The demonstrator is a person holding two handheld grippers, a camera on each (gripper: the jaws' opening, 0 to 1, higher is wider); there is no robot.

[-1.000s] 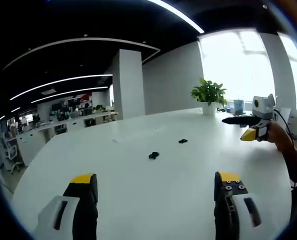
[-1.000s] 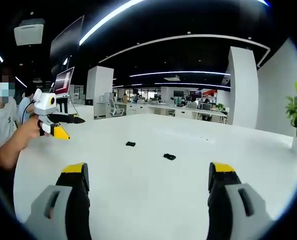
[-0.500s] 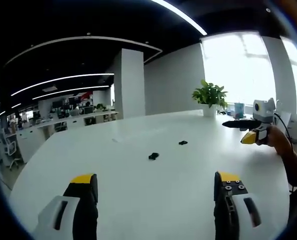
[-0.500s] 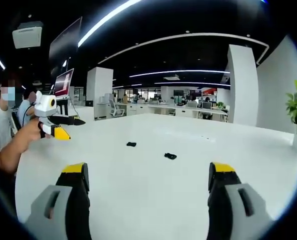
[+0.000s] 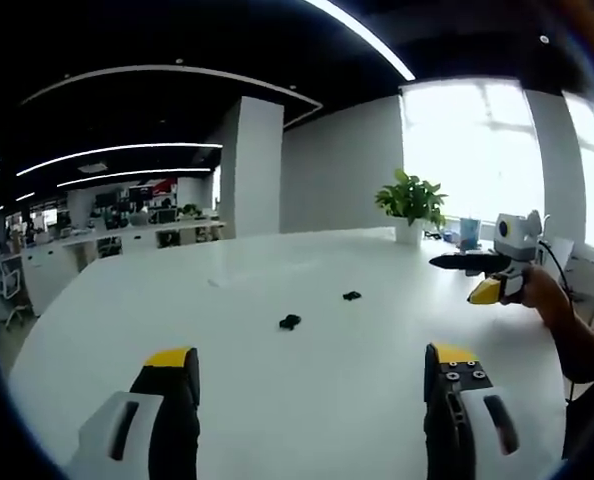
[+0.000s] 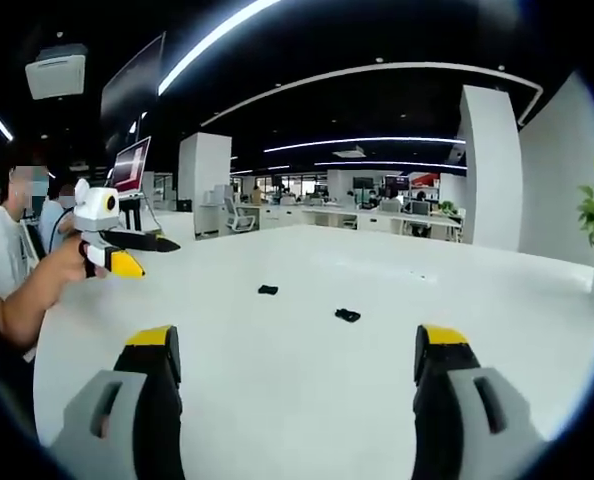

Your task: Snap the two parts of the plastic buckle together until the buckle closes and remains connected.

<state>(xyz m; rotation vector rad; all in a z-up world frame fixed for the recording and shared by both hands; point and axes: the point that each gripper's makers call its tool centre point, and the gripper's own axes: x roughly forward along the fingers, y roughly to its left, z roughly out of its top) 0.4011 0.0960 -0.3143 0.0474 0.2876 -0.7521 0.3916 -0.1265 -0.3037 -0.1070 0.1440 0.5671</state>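
- Nothing of the joining is done: the two buckle parts lie apart on the white table [image 5: 277, 400], untouched.
- In the left gripper view, one buckle part [image 5: 290, 322] sits just left of centre, the other buckle part [image 5: 352, 296] slightly up and right of it.
- The left gripper [image 5: 312, 375] rises from the bottom edge with jaws spread wide and holding nothing, well short of both parts.
- In the right gripper view the right gripper [image 6: 295, 352] is likewise wide open and empty, the parts near the frame's centre beyond it.
- Left to do, in my judgement: approach, pick up each part, line them up, press until they latch.
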